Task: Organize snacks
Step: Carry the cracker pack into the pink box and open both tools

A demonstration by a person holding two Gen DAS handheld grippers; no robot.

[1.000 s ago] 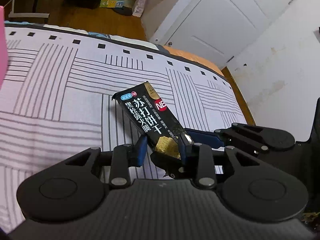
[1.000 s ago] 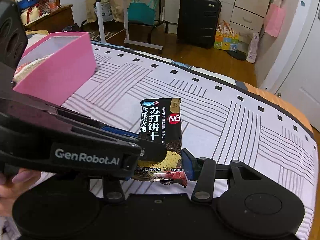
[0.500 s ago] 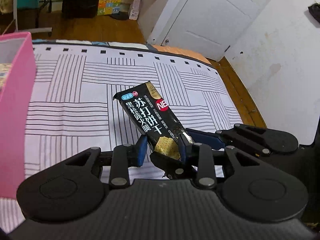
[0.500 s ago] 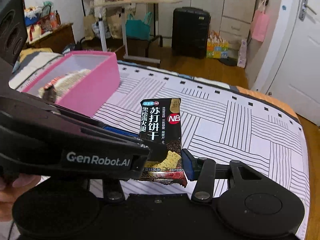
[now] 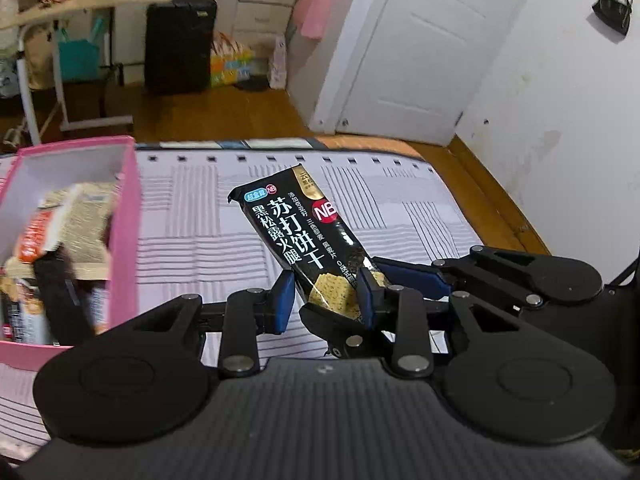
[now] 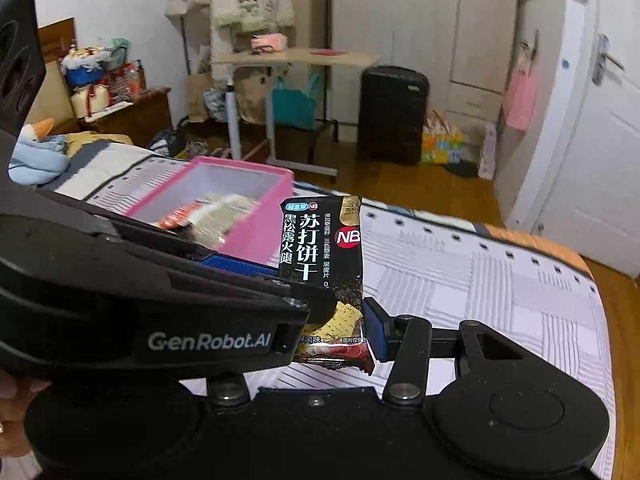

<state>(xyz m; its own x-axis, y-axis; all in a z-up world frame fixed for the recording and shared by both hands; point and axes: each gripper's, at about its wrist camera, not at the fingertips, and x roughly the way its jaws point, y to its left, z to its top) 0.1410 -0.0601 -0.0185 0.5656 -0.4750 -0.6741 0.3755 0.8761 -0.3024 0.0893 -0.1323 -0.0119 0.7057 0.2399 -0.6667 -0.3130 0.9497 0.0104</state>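
Both tools were on one snack: the black soda-cracker packet [image 5: 304, 236] stood up off the bed [image 5: 400, 204], its lower end caught between the blue pads. In the left wrist view, the left tool [image 5: 325, 300] had its two pads either side of the packet's bottom end, the right pad pressed to it and the left pad just beside its edge; whether that grip was truly clamped, I could not tell. The right tool [image 5: 404, 276] came in from the right in that same view, one long blue finger lying against the packet's lower right side.

Over to the right wrist view: the packet [image 6: 320, 252] stood nearly upright, Chinese lettering and a red NB badge facing the camera. The right tool [image 6: 334, 328] had one blue pad [image 6: 374, 328] tight on the packet's right edge; the other side was hidden behind the black body of the left tool [image 6: 160, 300], marked GenRobot.AI, so the hold looked closed on the packet from the side that showed.

The pink box [image 5: 124, 240] sat on the bed to the left, open, with other snack packets [image 5: 60, 232] inside, blurred. The held packet hung near the box's right wall, apart from it. A black suitcase [image 6: 394, 114] stood on the wooden floor [image 5: 224, 116] beyond the bed, and a white door [image 5: 420, 52] was off to the right.
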